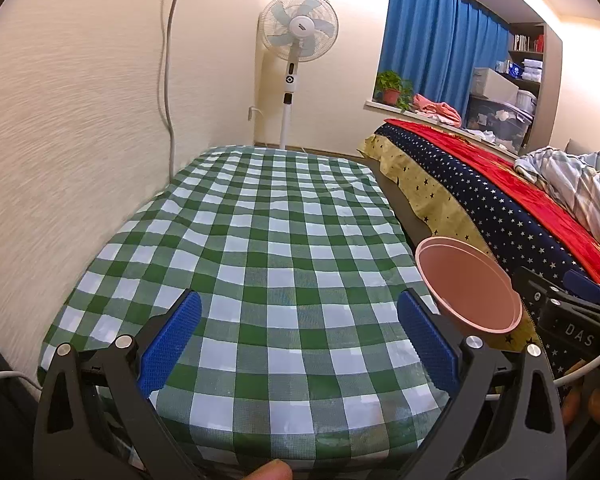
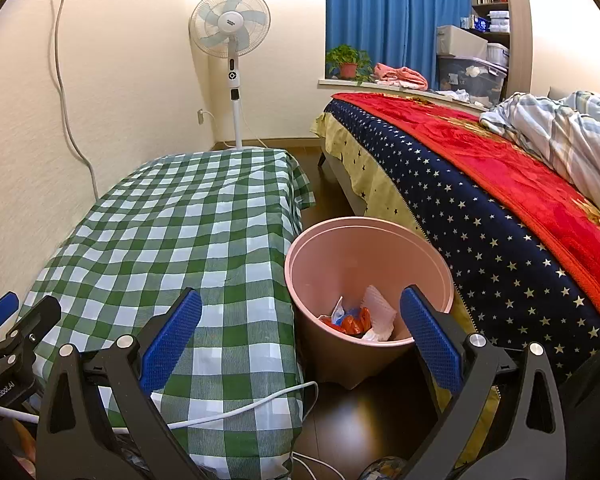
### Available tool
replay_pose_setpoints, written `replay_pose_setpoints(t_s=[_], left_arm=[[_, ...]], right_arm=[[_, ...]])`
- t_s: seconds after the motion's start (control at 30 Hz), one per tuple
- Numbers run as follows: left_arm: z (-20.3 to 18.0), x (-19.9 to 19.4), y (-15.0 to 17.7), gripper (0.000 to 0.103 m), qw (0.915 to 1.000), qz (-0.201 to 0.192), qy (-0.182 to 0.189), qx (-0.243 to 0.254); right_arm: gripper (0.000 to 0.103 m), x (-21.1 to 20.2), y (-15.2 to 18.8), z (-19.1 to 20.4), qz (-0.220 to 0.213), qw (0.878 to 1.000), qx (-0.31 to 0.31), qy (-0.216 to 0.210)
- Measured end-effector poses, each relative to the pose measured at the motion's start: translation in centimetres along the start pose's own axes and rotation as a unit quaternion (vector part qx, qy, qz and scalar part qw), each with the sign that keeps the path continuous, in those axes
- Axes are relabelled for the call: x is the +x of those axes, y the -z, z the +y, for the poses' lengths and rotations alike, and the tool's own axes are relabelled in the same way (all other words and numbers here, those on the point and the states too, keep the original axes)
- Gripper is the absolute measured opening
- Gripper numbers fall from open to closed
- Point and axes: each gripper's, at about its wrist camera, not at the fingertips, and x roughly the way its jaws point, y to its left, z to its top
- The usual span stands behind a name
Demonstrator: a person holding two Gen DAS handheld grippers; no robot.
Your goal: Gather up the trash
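Nearest the left wrist camera, the left gripper (image 1: pixel 298 344) is being held over the near end of a table covered by a green-and-white checked cloth (image 1: pixel 252 248); its blue-padded jaws are being kept spread wide, with nothing between them. A fingertip (image 1: pixel 270 472) is being shown at the bottom edge of that view. The right gripper (image 2: pixel 300 344) is likewise being held with its jaws spread and nothing gripped, above the gap between the table's right edge and the bed. A white cable (image 2: pixel 244 408) is being draped over the cloth's near corner.

Just beyond the right gripper, a pink bin (image 2: pixel 352 248) is being seen standing upright on the dark floor, between the table and the bed, close beside both. The trash (image 2: pixel 360 318), crumpled white paper with red, orange and blue wrappers, is lying at the bottom of the bin.

To the right, a star-patterned navy bedcover (image 2: pixel 480 232) and a red blanket (image 2: pixel 500 160) are being shown spread on the bed. Farther back, a white standing fan (image 2: pixel 231 24) is being seen against the wall, with blue curtains (image 2: pixel 392 12) and a potted plant (image 2: pixel 348 62) at the window.
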Motion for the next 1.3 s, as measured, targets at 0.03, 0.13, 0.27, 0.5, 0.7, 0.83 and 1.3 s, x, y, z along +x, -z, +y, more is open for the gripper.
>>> replay_pose_setpoints(t_s=[0.03,0.13,0.27,0.5,0.7,0.83,1.3], left_arm=[[-0.02,-0.02,0.01,0.095,1.0,0.0,0.0,0.0],[-0.01,-0.02,0.01,0.095,1.0,0.0,0.0,0.0],[0.02,0.0,0.02,0.095,1.0,0.0,0.0,0.0],[0.03,0.0,0.02,0.095,1.0,0.0,0.0,0.0],[-0.12,-0.06,0.09,0.095,1.0,0.0,0.0,0.001],[-0.14,-0.06,0.11,0.095,1.0,0.0,0.001,0.0],[-0.46,-0.07,0.48,0.095,1.0,0.005,0.005,0.002]], right_arm=[[0.098,0.01,-0.02,0.0,0.0,1.0,0.0,0.0],[0.098,0.01,-0.02,0.0,0.0,1.0,0.0,0.0],[0.098,0.01,-0.01,0.02,0.0,1.0,-0.001,0.0],[0.098,0.04,0.01,0.05,0.0,1.0,-0.001,0.0],[0.098,0.08,-0.01,0.09,0.0,1.0,-0.001,0.0],[0.098,0.11,0.0,0.19,0.0,1.0,-0.005,-0.002],[0.098,0.29,0.03,0.07,0.004,1.0,-0.006,-0.005]])
